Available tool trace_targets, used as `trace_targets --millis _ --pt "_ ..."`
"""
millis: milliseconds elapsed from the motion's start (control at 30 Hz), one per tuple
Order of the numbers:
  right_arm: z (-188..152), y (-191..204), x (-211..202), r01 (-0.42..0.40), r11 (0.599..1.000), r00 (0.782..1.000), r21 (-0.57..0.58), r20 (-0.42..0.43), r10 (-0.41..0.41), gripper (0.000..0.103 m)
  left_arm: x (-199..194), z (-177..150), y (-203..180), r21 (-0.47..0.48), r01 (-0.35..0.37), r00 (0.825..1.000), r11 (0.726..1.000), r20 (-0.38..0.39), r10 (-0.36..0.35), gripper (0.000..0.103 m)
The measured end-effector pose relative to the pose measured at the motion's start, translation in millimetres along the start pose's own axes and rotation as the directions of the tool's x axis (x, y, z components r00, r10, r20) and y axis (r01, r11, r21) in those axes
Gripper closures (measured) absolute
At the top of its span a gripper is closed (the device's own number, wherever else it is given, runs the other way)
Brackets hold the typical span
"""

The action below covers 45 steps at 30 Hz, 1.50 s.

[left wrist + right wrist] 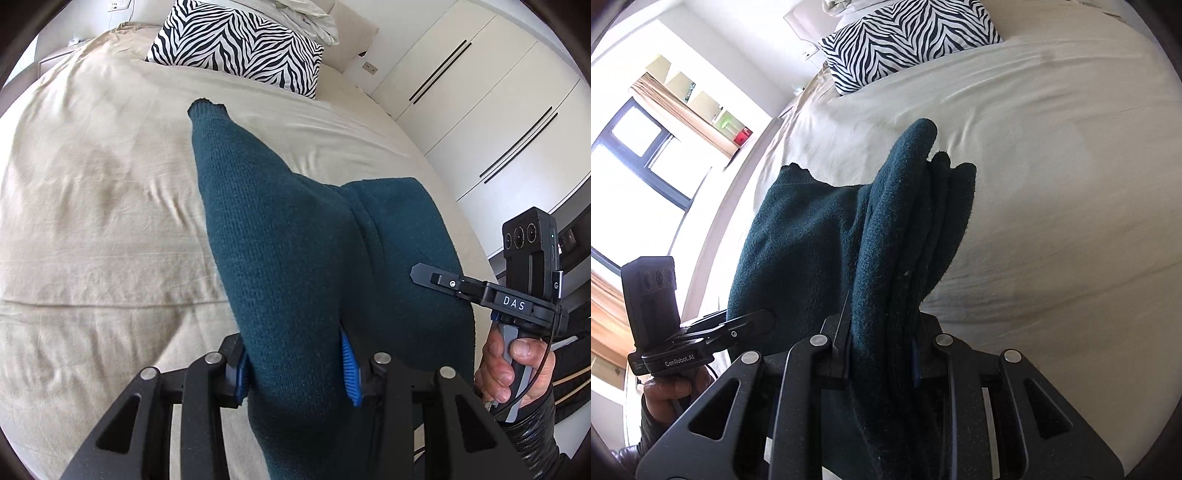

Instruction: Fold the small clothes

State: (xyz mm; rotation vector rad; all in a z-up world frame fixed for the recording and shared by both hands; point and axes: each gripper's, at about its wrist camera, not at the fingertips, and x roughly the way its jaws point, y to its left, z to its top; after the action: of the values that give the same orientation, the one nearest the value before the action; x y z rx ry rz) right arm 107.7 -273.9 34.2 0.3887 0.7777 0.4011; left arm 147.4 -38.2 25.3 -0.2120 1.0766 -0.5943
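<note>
A dark teal knitted garment (280, 240) hangs lifted above the bed, bunched between both grippers. In the left wrist view my left gripper (295, 369) is shut on a thick fold of it, blue pads (349, 373) pressing each side. One sleeve cuff (207, 105) sticks out away from me. At the right edge of that view, my right gripper (417, 276) bites into the cloth's far edge. In the right wrist view my right gripper (882, 354) is shut on several bunched layers of the garment (798, 240). To its left there, my left gripper (757, 321) clamps the other side.
A beige sheet (92, 184) covers the bed (1052, 166) beneath the garment. A zebra-striped pillow (240, 44) lies at the head (908, 37). White wardrobe doors (480, 92) stand on the right side, a bright window (635, 155) on the left. A person's hand (502, 365) grips each handle.
</note>
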Motion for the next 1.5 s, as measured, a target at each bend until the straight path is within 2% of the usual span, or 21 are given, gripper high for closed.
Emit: trace_targets --millis 233,400,500,600,700,767,867,933,967,1000,1033,1067,1100,1167,1233,1333,1367,1400,1433,1467,1500 --pt "-40 31 29 -0.079 0.997 0.996 0.022 -0.04 0.079 0.082 -36 -47 44 -0.027 -0.033 0.999 0.999 0.017 0.034 0.06" --pt "-48 44 58 -0.096 0.995 0.994 0.033 -0.042 0.097 0.082 -36 -54 71 -0.033 -0.067 0.997 0.997 0.048 0.068 0.06" --pt "-51 36 78 -0.088 0.994 0.994 0.065 -0.056 0.091 0.082 -20 -57 89 -0.056 -0.076 0.997 0.995 0.025 0.078 0.058" --pt "-58 9 99 -0.07 0.988 0.993 0.136 -0.086 0.082 0.08 -4 -65 106 -0.103 -0.059 0.998 0.993 0.018 0.061 0.051" --pt "-64 -15 109 -0.145 0.968 0.984 0.205 -0.068 0.162 0.074 -2 -72 112 -0.126 -0.03 0.998 0.992 0.047 0.036 0.046" --pt "-66 -20 109 -0.178 0.959 0.98 0.22 -0.052 0.194 0.074 -2 -75 111 -0.124 -0.043 0.997 0.991 0.059 0.051 0.041" --pt "-66 -17 102 -0.155 0.966 0.986 0.206 -0.037 0.166 0.069 -9 -81 108 -0.128 -0.055 0.995 0.99 0.08 0.066 0.04" --pt "-62 -13 91 -0.098 0.98 0.995 0.176 -0.004 0.1 0.064 -22 -86 98 -0.099 -0.113 0.985 0.989 0.12 0.125 0.037" --pt "-63 -13 83 -0.058 0.983 0.998 0.172 0.016 0.056 0.06 -30 -89 92 -0.073 -0.151 0.975 0.986 0.153 0.161 0.036" --pt "-62 -14 74 -0.021 0.984 0.999 0.176 0.034 0.016 0.054 -39 -92 86 -0.05 -0.192 0.962 0.98 0.188 0.198 0.029" --pt "-62 -14 66 0.007 0.983 0.998 0.181 0.056 -0.018 0.052 -48 -97 79 -0.028 -0.231 0.946 0.972 0.228 0.232 0.017" --pt "-63 -14 56 0.034 0.983 0.996 0.182 0.077 -0.049 0.052 -58 -101 70 -0.006 -0.269 0.926 0.963 0.275 0.26 0.011" --pt "-65 -12 46 0.068 0.981 0.991 0.18 0.099 -0.087 0.052 -68 -106 61 0.012 -0.31 0.901 0.951 0.324 0.29 0.0" --pt "-70 -4 25 0.113 0.981 0.979 0.16 0.153 -0.138 0.052 -86 -114 46 0.03 -0.397 0.842 0.917 0.409 0.352 0.0" --pt "-75 9 -3 0.161 0.979 0.955 0.126 0.232 -0.186 0.052 -102 -115 32 0.023 -0.462 0.785 0.886 0.475 0.397 0.0" --pt "-85 47 -49 0.279 0.96 0.881 0.018 0.393 -0.264 0.048 -130 -110 9 0.011 -0.495 0.714 0.869 0.574 0.4 0.0" --pt "-88 62 -63 0.325 0.945 0.847 -0.015 0.45 -0.284 0.045 -139 -110 0 0.008 -0.512 0.684 0.859 0.608 0.402 0.0" --pt "-91 77 -78 0.366 0.93 0.805 -0.041 0.516 -0.294 0.035 -148 -111 -10 0.009 -0.528 0.653 0.849 0.644 0.399 0.0" --pt "-96 91 -93 0.391 0.919 0.759 -0.06 0.585 -0.284 0.017 -157 -110 -18 0.012 -0.541 0.625 0.841 0.675 0.393 0.0" --pt "-102 105 -109 0.406 0.911 0.706 -0.066 0.656 -0.267 0.007 -165 -112 -26 0.015 -0.552 0.6 0.834 0.701 0.384 0.0" --pt "-110 115 -125 0.417 0.907 0.64 -0.058 0.727 -0.248 0.0 -174 -114 -33 0.014 -0.561 0.575 0.828 0.727 0.377 0.0"
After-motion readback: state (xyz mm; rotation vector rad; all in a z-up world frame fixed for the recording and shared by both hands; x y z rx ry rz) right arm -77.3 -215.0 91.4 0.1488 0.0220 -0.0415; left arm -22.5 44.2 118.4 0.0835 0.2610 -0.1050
